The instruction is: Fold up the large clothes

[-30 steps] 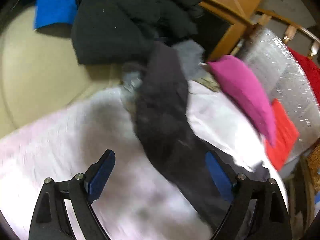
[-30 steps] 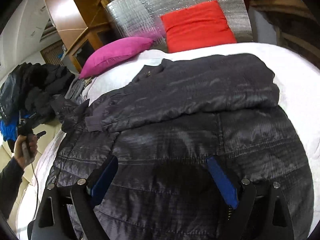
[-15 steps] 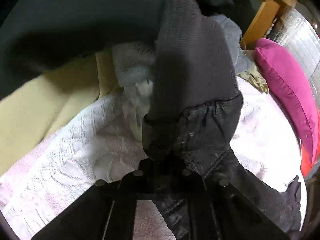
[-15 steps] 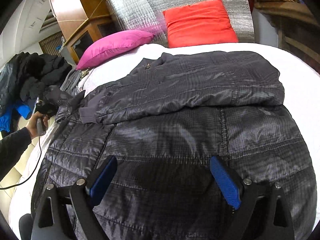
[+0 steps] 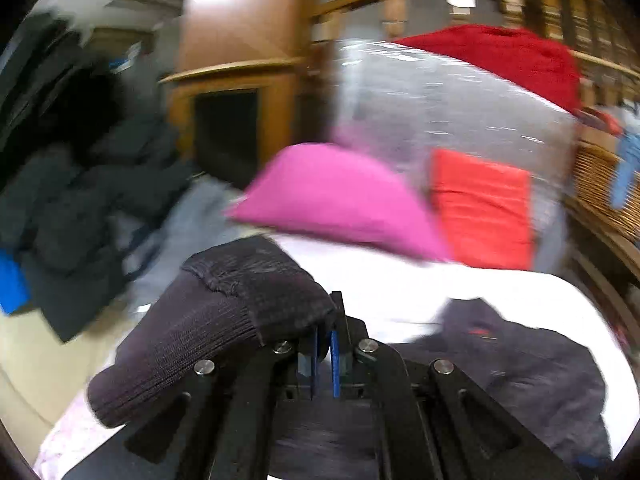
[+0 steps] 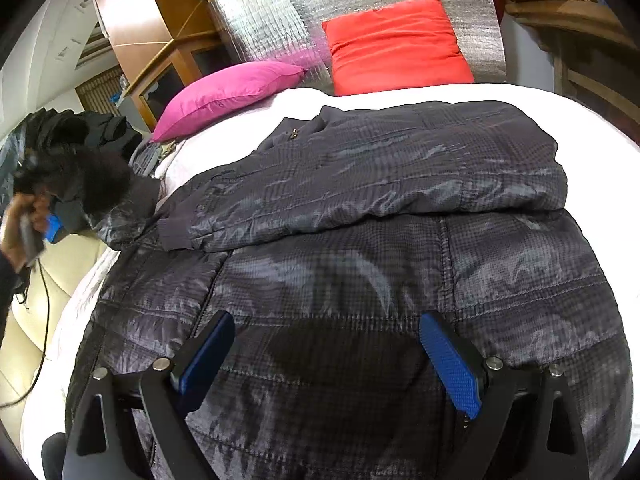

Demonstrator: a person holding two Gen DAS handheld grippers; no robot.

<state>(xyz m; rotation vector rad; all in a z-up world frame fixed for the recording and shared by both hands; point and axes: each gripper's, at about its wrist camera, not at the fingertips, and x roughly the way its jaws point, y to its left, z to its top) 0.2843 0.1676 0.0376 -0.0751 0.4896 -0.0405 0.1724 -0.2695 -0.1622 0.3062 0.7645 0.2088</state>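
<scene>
Jacket (image 6: 360,240) on bed (image 6: 560,112), pillows (image 6: 228,96) behind.

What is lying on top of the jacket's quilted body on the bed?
One sleeve is folded across the dark quilted jacket, its ribbed cuff toward the left edge. The sleeve covers the chest panel beneath it; the white bedcover under the jacket is hidden too.

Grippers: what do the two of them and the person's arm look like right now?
Both are black plastic linkage frames with silver rivets and blue textured pads. The right gripper shows long blue pads on angled black fingers. The left gripper shows thin blue pad edges between black arms. In the right wrist view, a black cable hangs below the hand, and the sleeve is dark.
</scene>
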